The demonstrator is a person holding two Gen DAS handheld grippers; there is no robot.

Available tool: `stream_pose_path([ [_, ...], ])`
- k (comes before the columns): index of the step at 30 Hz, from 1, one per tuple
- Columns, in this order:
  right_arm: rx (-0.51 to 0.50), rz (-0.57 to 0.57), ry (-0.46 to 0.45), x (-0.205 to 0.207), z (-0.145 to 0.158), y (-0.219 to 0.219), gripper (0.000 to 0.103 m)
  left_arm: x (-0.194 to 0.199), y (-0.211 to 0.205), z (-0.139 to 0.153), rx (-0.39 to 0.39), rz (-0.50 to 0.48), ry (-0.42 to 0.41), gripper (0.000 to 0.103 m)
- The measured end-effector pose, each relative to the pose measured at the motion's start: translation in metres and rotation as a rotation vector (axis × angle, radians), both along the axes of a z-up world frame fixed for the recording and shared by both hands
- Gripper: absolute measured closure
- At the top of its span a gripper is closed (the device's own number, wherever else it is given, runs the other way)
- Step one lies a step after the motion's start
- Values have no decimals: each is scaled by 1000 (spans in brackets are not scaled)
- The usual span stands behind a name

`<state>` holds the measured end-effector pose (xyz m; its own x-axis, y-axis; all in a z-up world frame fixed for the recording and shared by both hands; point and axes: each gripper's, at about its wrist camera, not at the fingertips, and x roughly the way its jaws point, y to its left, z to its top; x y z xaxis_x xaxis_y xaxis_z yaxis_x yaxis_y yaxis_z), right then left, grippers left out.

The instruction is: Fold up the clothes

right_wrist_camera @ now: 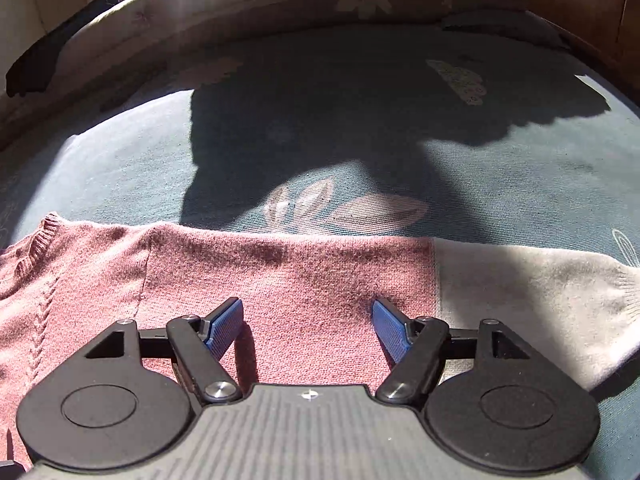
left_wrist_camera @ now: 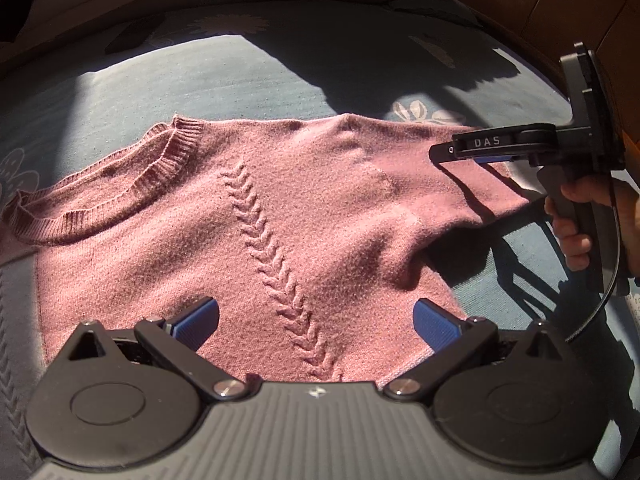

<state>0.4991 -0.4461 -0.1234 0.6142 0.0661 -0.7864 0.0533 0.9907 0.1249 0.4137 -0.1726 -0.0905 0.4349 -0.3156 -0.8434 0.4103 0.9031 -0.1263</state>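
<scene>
Both grippers stand with jaws apart and empty: the left gripper over the pink sweater spread flat on the bed, the right gripper above its sleeve. Folding seems just starting; next, the right must likely pinch the sleeve.

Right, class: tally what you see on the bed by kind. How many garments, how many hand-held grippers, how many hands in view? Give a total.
Pink-and-grey knitted sweater: 1
Hand-held grippers: 2, the left gripper and the right gripper, both with jaws open above the sweater
Hand in view: 1, holding the right gripper's handle
Total: 4
</scene>
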Motion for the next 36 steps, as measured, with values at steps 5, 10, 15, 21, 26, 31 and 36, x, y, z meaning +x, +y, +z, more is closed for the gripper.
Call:
stream_pose_path([
  [5,21,-37,-14,27,5,-12,19,-2,-4,-1,15,-12,12,1],
  [10,16,-104,-58,-12,33,-34,11,3,-10,3,-3,-20,4,1],
  [15,3,-148,36,-23,3,-61,9,7,-21,2,0,-39,-2,1],
  [21,-55,-262,40,-31,0,-122,9,3,-30,1,31,-79,3,1],
  [26,-72,-261,7,-32,16,-131,8,3,-43,4,26,-93,-5,1],
  [31,-114,-266,38,-20,-6,-137,1,3,-63,5,22,-127,-15,1],
  [36,-69,-259,20,-22,-13,-149,0,1,-73,1,25,-144,-3,1],
])
